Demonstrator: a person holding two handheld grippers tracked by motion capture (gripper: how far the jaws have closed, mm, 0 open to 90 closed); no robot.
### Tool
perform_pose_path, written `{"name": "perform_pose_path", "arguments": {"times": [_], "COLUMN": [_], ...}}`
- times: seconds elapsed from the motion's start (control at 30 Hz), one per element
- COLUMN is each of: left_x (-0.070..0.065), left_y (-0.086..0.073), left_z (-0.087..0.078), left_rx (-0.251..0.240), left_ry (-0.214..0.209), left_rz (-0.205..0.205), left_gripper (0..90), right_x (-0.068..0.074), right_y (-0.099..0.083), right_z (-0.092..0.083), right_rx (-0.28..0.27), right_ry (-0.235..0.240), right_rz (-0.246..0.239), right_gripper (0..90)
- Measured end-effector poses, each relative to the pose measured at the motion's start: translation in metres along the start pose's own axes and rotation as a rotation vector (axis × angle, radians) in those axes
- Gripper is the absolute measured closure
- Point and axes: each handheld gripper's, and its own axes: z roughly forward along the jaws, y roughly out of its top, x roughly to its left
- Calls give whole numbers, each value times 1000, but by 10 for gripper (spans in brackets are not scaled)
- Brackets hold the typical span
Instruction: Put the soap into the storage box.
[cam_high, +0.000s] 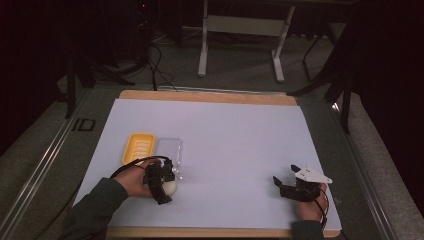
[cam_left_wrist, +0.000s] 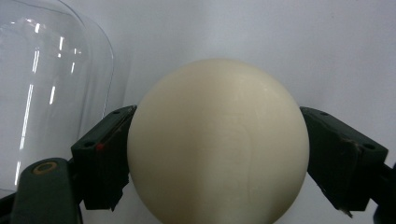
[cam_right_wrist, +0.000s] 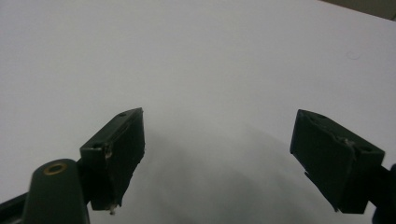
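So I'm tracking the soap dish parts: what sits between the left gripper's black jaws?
A cream-coloured oval soap bar, pressed by both pads. Its underside and far end are hidden.

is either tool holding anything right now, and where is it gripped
The left tool has its jaws on the two opposite sides of the smooth cream egg-shaped ball, across its widest part. The right tool holds nothing; its jaws stand open.

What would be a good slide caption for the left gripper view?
Cream oval soap sits between the left gripper and its black jaws, which touch both sides, beside a clear plastic lid on the white sheet.
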Motion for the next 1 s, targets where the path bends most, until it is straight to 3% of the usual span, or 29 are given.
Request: {"name": "perform_pose_path", "arguments": {"times": [0.37, 1.0], "left_x": [2, 3], "left_y": [2, 2], "left_z": [-3, -5], "left_rx": [12, 49], "left_ry": [3, 6], "left_rz": [2, 8], "left_gripper": [250, 255], "right_x": [0, 0], "right_y": [0, 0], "right_z": [0, 0], "right_rx": [0, 0], "right_ry": [0, 1], "right_rz": [-1, -3], "right_gripper": [177, 177]}}
